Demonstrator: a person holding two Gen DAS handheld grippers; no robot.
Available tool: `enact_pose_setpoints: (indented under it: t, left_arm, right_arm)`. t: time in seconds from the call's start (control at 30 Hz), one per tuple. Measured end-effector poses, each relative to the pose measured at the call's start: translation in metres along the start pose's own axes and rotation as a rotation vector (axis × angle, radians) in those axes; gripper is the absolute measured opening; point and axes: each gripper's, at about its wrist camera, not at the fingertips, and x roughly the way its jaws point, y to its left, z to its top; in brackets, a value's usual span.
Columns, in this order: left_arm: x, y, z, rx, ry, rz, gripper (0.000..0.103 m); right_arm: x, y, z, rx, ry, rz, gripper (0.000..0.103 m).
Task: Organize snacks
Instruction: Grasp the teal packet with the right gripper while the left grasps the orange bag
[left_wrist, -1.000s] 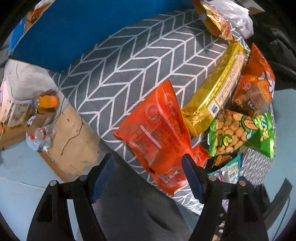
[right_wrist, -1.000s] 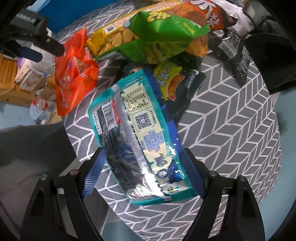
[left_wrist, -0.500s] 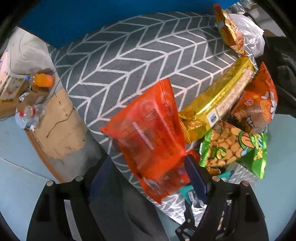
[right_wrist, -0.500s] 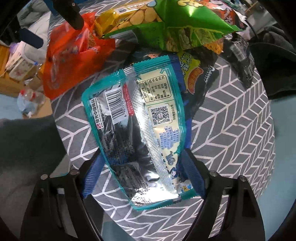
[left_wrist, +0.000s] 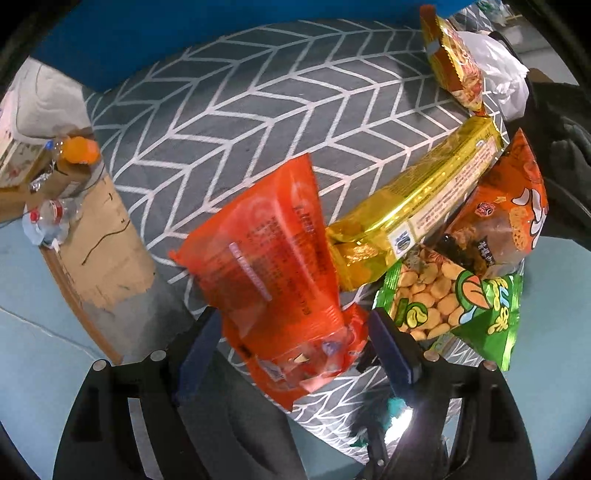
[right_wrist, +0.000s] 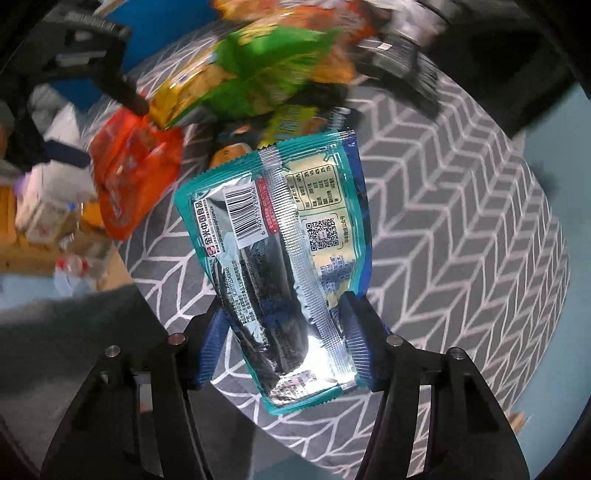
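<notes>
An orange snack packet (left_wrist: 269, 266) lies on the grey chevron tablecloth (left_wrist: 221, 110). Its lower end sits between the fingers of my left gripper (left_wrist: 293, 321), which is open, and the pads do not press it. In the right wrist view a teal and silver snack packet (right_wrist: 280, 236) shows its back with a barcode. My right gripper (right_wrist: 286, 310) straddles its lower half. Its jaws are closing and the blue pads (right_wrist: 354, 332) press the packet's sides, which bow inward. The orange packet (right_wrist: 125, 177) is seen there too, blurred.
To the right lie a long gold packet (left_wrist: 413, 206), a green bean packet (left_wrist: 450, 299) and an orange-brown packet (left_wrist: 509, 218). A yellow-red packet (left_wrist: 454, 62) and a white plastic bag (left_wrist: 502, 77) sit further back. Cardboard (left_wrist: 99, 251) and bottles (left_wrist: 48, 218) lie beside the table.
The left gripper came down over the orange packet's lower end, with its jaws slightly wider. The right jaws narrowed onto the teal packet, and that view rolled.
</notes>
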Motion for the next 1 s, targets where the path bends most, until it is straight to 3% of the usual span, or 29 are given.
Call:
enact_pose_setpoints:
  t: [0.27,0.43,0.57,0.6,0.67,0.87,0.97,1.0]
  left_arm:
    - [0.013,-0.005,0.009,0.024,0.001,0.037,0.086]
    - [0.025,-0.002,0.005,0.078,-0.002,0.047,0.077]
    - [0.023,-0.001,0.002,0.140,-0.032,0.066,0.068]
    - [0.022,0.000,0.001,0.150,-0.037,0.074,0.059]
    - [0.020,-0.002,0.000,0.175,-0.040,0.075,0.057]
    - [0.015,0.001,-0.002,0.239,-0.052,0.072,0.051]
    - [0.013,0.001,-0.004,0.263,-0.053,0.082,0.050]
    - [0.011,-0.001,-0.005,0.269,-0.053,0.084,0.049]
  right_arm:
    - [-0.011,-0.024,-0.010,0.241,-0.045,0.073,0.058]
    - [-0.023,-0.031,-0.005,0.285,-0.073,0.087,0.057]
    - [-0.045,-0.049,0.008,0.289,-0.087,0.095,0.046]
    - [-0.047,-0.051,0.011,0.289,-0.090,0.099,0.041]
    - [-0.051,-0.057,0.022,0.286,-0.086,0.099,0.030]
    - [-0.034,-0.062,0.032,0.346,-0.066,0.146,0.030]
    - [-0.031,-0.065,0.036,0.369,-0.067,0.163,0.041]
    - [-0.028,-0.065,0.038,0.377,-0.056,0.160,0.051]
